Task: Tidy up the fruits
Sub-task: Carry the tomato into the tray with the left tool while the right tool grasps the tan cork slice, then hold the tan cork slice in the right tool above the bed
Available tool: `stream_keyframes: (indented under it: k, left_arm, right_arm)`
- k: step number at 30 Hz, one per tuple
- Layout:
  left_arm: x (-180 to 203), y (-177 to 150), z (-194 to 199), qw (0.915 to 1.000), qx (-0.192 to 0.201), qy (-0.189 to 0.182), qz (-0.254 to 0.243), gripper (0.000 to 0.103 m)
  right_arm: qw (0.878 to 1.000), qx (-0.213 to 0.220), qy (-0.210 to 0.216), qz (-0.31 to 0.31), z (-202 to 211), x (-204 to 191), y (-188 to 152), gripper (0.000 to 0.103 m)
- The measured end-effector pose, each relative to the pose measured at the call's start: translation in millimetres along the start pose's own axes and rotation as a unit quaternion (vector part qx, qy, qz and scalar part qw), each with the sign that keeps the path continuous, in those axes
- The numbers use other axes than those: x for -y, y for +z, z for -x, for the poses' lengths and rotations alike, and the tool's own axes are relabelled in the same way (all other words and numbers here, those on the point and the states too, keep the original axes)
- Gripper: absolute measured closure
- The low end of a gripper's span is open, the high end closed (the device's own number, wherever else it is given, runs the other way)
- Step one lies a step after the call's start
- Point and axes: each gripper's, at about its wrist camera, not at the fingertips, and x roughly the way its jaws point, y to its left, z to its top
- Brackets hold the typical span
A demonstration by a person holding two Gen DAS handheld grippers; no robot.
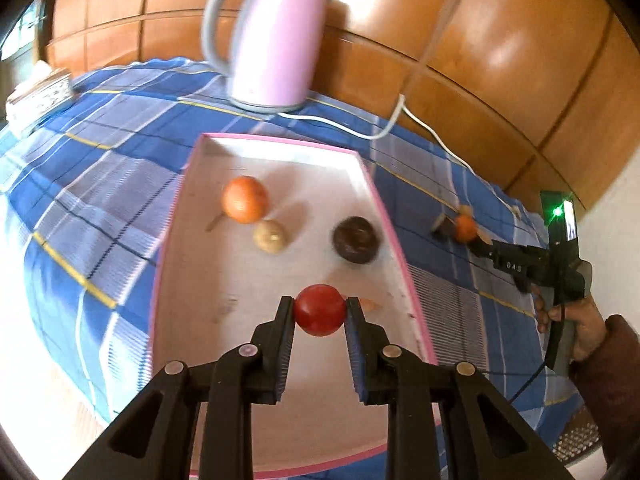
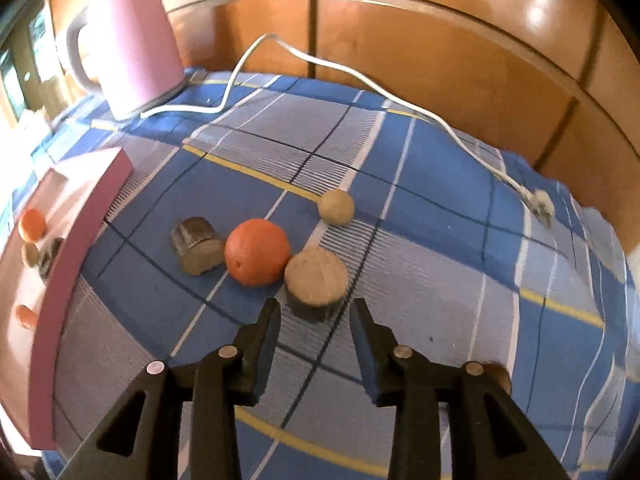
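Red tomato [image 1: 320,310] sits pinched in the left jaws above the pink-rimmed tray [image 1: 400,240]; right jaws spread, empty.

Kettle [image 1: 276,36] blurred for me, top cut off in right wrist view. Brown lump [image 2: 498,376] mostly hidden behind my right gripper [image 2: 316,312]. Small orange bit [image 1: 370,304] behind left finger: can't identify.

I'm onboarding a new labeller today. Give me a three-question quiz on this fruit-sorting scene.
1. True or false: the left tool grips a round red fruit.
2. What is between the right tool's jaws?
   A. the orange fruit
   B. nothing
   C. the white cable
3. What appliance stands beyond the pink-rimmed white tray?

Key: 1 true; 2 B; 3 the pink electric kettle.
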Motion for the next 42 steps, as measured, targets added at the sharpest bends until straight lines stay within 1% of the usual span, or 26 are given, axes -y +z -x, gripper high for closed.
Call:
stream_keyframes:
  k: [3,5,9,12,16,20,24,28,30,35,36,38,39,40,42]
  left_arm:
    - [-10,2,2,0.9999,0.004,0.005,0.016,0.078]
    - [-14,6,2,0.9996,0.007,0.006,0.026,0.078]
    - [-21,17,-2,0.9991,0.008,0.002,0.042,0.078]
    - [-21,26,-7,0.9989,0.008,0.0,0.047,0.078]
    - [-17,40,-19,0.9991,0.006,0.0,0.043,0.078]
    - [-10,54,-31,0.9994,0.01,0.002,0.033,0.078]
    - [-3,70,-50,0.9997,0.009,0.018,0.016,0.078]
    - [0,89,-73,0.9994,0.007,0.028,0.017,0.078]
    - [3,99,-83,0.9994,0.004,0.034,0.008,0.077]
    - [7,110,-101,0.9984,0.002,0.056,-0.006,0.077]
    - [7,110,-102,0.9982,0.003,0.06,-0.007,0.075]
    - [9,107,-98,0.9976,0.01,0.067,-0.009,0.065]
    - [11,104,-94,0.9972,0.017,0.072,-0.01,0.056]
    - [13,100,-88,0.9966,0.026,0.078,-0.01,0.05]
    - [14,95,-79,0.9956,0.039,0.084,-0.008,0.048]
  right_arm:
    - [1.0,-0.008,-0.011,0.027,-11,-4,6,0.067]
    - [0.999,-0.01,-0.007,0.03,-15,-3,6,0.067]
    - [1.0,0.0,0.005,0.01,-5,-1,-2,0.067]
    - [1.0,-0.004,0.009,-0.017,7,3,-20,0.067]
    - [0.998,-0.009,0.025,-0.055,25,7,-49,0.068]
    - [0.998,-0.003,0.01,-0.062,40,1,-70,0.068]
    - [0.997,0.005,0.009,-0.081,52,-1,-87,0.068]
    - [0.996,0.007,0.009,-0.09,54,0,-92,0.068]
    - [0.995,0.007,0.01,-0.095,55,0,-92,0.068]
    - [0.996,0.005,0.007,-0.092,54,-1,-92,0.068]
    - [0.996,0.005,0.006,-0.091,54,-2,-92,0.068]
    - [0.996,0.006,0.006,-0.091,54,-2,-93,0.068]
    - [0.996,0.006,0.005,-0.091,54,-2,-93,0.068]
    - [0.996,0.007,0.005,-0.091,53,-1,-93,0.068]
    - [0.996,-0.001,0.004,-0.092,49,-2,-94,0.069]
